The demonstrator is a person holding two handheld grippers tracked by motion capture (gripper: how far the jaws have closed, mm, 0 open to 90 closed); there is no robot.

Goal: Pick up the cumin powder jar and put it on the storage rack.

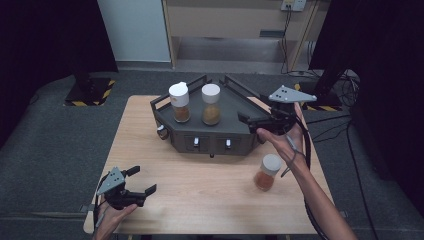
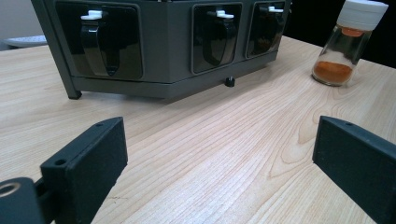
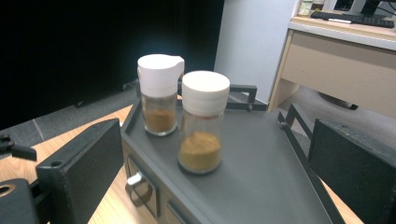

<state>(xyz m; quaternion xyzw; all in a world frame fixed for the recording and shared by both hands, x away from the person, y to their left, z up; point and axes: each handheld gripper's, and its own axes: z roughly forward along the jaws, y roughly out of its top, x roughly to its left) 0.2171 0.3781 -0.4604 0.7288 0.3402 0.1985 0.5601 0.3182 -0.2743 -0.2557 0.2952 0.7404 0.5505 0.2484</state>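
Two spice jars (image 1: 179,102) (image 1: 211,104) already stand on the grey rack (image 1: 235,131) at the far side of the bench (image 1: 200,200); a third jar (image 1: 267,172) waits near right. Both the right gripper (image 1: 250,122), over the rack, and the left gripper (image 1: 141,180) have released, empty jaws.

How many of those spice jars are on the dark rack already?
Two jars stand on the rack. In hand: nothing; the right gripper hovers open at the rack's edge. Left: a third jar on the table. The left gripper waits open.
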